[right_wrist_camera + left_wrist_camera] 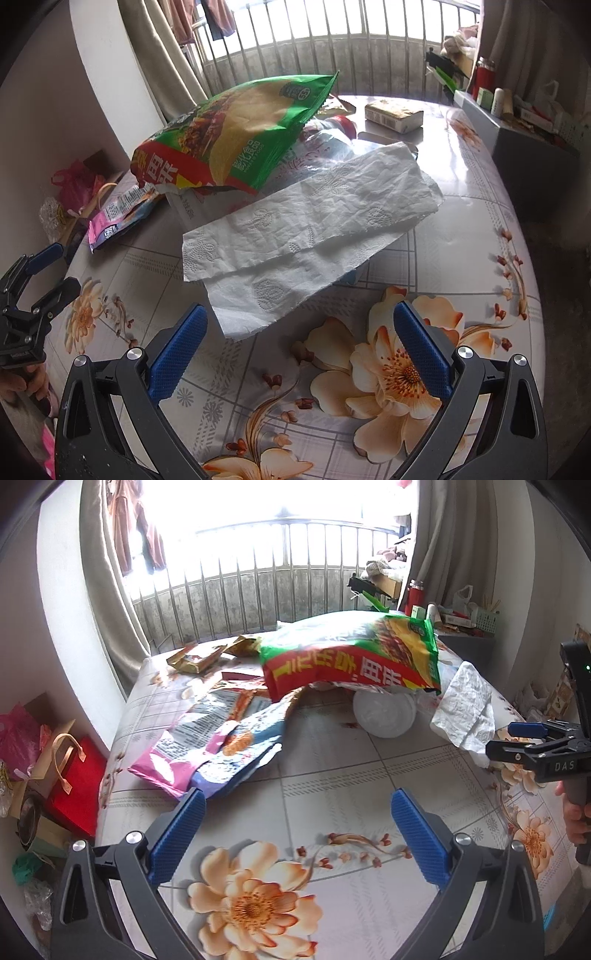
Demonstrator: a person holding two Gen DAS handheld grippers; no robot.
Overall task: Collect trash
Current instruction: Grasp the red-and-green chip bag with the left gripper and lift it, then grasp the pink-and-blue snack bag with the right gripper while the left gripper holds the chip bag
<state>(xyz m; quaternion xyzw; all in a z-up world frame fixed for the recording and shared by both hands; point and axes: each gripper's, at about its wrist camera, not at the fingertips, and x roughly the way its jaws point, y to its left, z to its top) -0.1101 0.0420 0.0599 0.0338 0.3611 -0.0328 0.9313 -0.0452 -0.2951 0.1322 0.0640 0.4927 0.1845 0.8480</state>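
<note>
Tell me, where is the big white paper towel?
The paper towel lies on the flowered table, straight ahead of the open right gripper, beside the green chip bag.

The letters "DAS" are printed in white on the dark body of the right claw (pixel 515 738), seen from the left wrist view. Large yellow Chinese characters are carried on the red band of the green chip bag (pixel 236 136); they appear upside down in the left wrist view. A small round badge marked "55" is shown near the bag's top corner. Fine print on the pink wrapper (pixel 218 746) cannot be read.
</note>
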